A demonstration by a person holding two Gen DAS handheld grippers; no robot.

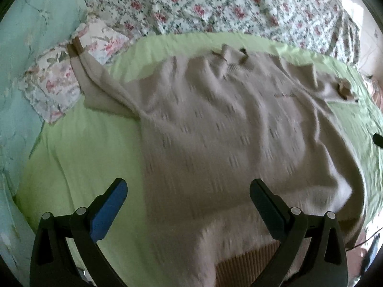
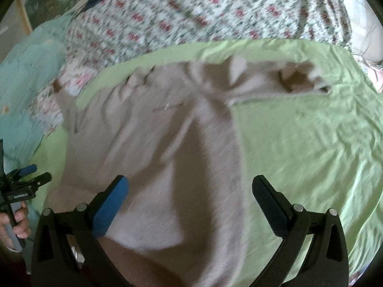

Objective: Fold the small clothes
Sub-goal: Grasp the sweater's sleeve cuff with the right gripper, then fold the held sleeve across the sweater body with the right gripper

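A beige knit sweater [image 1: 215,124] lies spread on a light green sheet [image 1: 79,157], hem toward me, collar at the far side, one sleeve reaching left onto a floral pillow. My left gripper [image 1: 189,191] is open and empty above the hem area, near the sweater's left edge. In the right wrist view the sweater [image 2: 148,157] fills the left half, its other sleeve stretching far right. My right gripper [image 2: 191,189] is open and empty above the sweater's right side edge. The left gripper [image 2: 33,174] shows at the far left, held in a hand.
A floral quilt [image 1: 215,2] covers the far side of the bed. A floral pillow [image 1: 57,79] and a pale teal cover [image 1: 26,47] lie at the left. Bare green sheet [image 2: 311,143] stretches right of the sweater.
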